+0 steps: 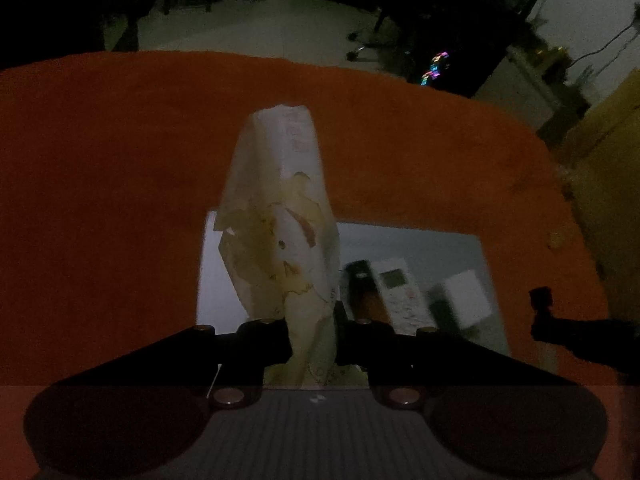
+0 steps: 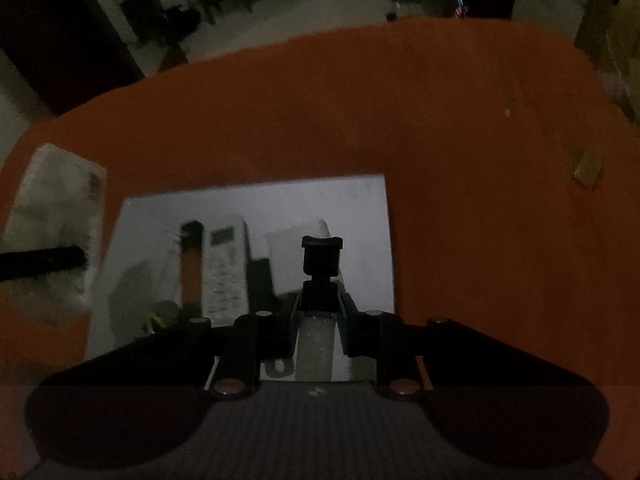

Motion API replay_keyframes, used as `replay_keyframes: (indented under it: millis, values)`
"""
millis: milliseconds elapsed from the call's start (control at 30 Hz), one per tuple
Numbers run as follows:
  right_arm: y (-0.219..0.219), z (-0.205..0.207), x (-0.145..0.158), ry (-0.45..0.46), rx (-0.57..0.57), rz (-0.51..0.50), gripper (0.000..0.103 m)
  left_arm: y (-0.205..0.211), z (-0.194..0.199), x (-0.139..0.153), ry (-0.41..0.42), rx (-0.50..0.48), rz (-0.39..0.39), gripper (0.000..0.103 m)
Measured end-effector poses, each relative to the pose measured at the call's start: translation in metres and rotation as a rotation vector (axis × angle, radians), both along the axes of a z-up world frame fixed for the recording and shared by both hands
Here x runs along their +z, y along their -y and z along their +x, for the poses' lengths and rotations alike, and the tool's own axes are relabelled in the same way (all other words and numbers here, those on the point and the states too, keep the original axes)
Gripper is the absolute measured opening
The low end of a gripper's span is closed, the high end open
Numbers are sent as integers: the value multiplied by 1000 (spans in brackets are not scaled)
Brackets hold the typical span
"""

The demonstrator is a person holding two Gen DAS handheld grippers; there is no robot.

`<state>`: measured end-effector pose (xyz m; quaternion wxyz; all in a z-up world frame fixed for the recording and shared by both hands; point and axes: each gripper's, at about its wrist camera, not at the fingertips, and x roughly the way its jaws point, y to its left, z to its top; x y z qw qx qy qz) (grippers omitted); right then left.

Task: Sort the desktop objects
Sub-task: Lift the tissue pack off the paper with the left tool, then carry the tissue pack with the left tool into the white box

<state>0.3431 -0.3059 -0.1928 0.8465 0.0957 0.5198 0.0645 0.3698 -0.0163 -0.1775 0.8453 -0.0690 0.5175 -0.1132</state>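
Left wrist view shows my left gripper clenched on a pale, crinkled packet, pinched at its near end so the rest stands out ahead of the fingers over the orange table. It looks light and soft, a thin printed wrapper that folds where I squeeze it; I judge it will flop and swing rather than slip, and a hold closer to its middle would steady it. It seems in little danger of breaking, though the contents could crush under a hard pinch.

My right gripper is closed on a small bottle with a clear body and a black pump top that sticks out beyond the fingertips. That one looks stiff and smooth, so I judge it could slide or twist between the pads, and the pump neck is the weak part; the body is the right place to grip, as I have it.

Below both sits a white tray holding a white remote, a dark slim remote just beside it, a black block and a white box. They lie close together, so anything set down there has little free room except the tray's bare left part. A small tan scrap lies well apart on the table.
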Motion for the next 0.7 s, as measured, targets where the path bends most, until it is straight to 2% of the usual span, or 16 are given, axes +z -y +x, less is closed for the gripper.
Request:
replay_keyframes:
  millis: [233,433,700]
  values:
    - [-7,-24,33,62,64,34,22,-3,-23,23,6,-41,-37,12]
    - [-18,-59,55,68,132,48,22,-3,-59,46,15,-102,-46,12]
    - [-37,-107,68,40,213,83,22,5,-110,51,-4,-184,-54,12]
